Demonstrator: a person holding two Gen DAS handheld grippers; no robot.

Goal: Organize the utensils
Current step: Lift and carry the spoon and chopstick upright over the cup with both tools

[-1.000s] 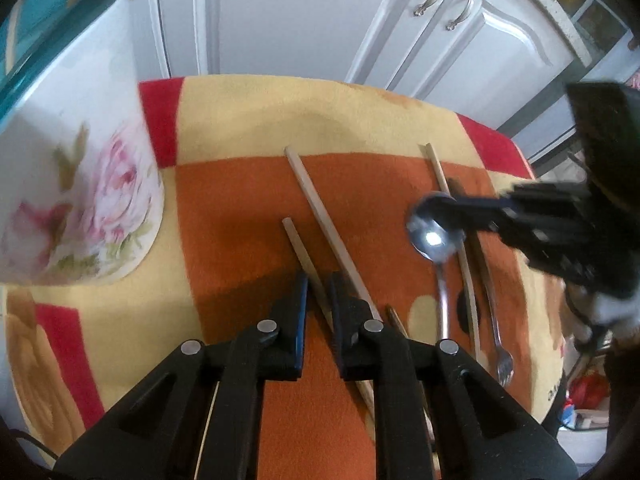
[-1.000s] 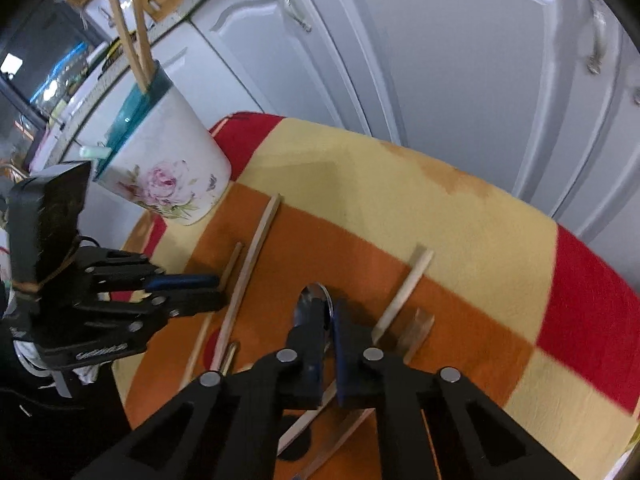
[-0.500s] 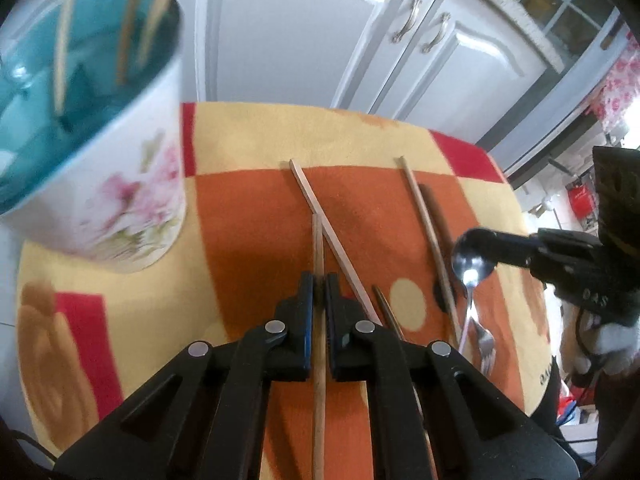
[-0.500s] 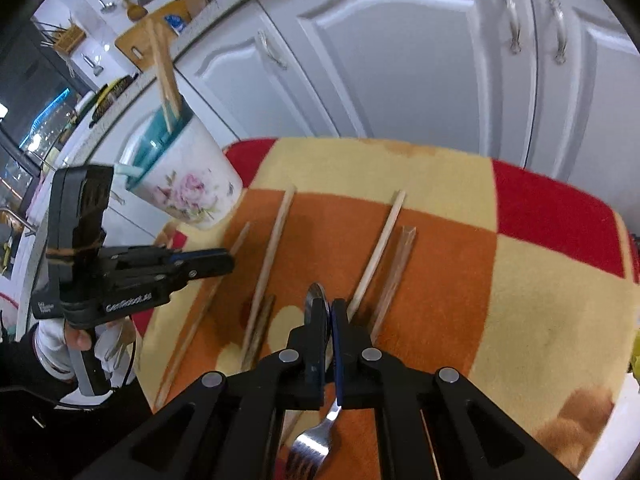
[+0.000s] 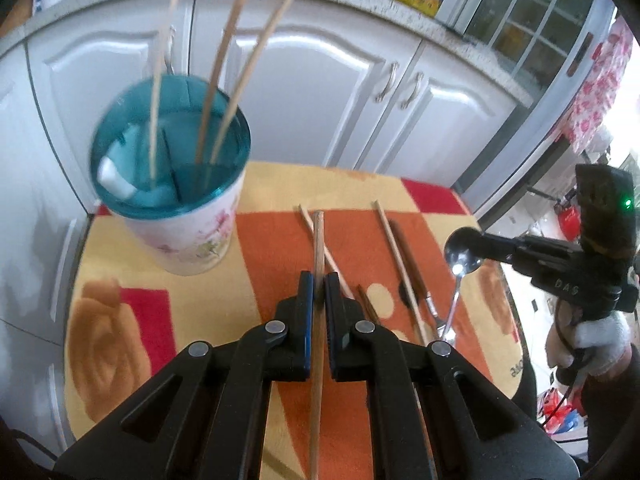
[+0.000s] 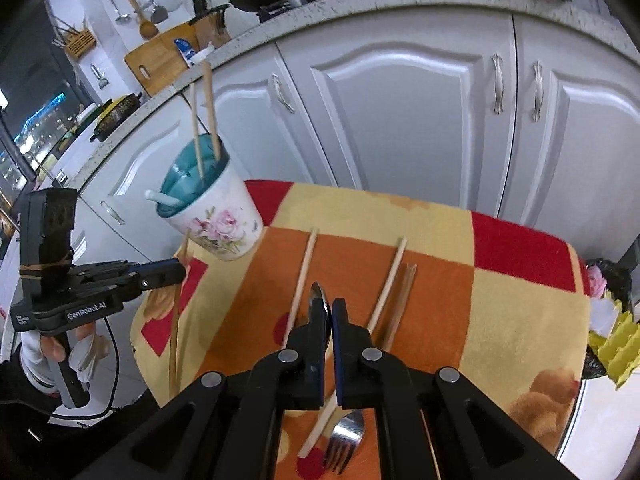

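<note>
While the left tool (image 5: 319,294) is clenched on a chopstick (image 5: 318,248) pointing straight ahead, the holder cup (image 5: 188,236) sits up-left of it, way nearer than the right tool (image 6: 330,312), which grips a spoon (image 6: 319,296).

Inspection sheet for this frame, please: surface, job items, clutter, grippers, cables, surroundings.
Surface: checkered cloth on the table.
Job's things: floral holder with chopsticks standing in it; loose chopsticks and a fork lying on the cloth.
Clutter: nothing seen.
Grippers: left gripper shut on a chopstick; right gripper shut on a spoon.
Cables: black cable under the left gripper.
Surroundings: white cabinets, countertop with cookware.
</note>
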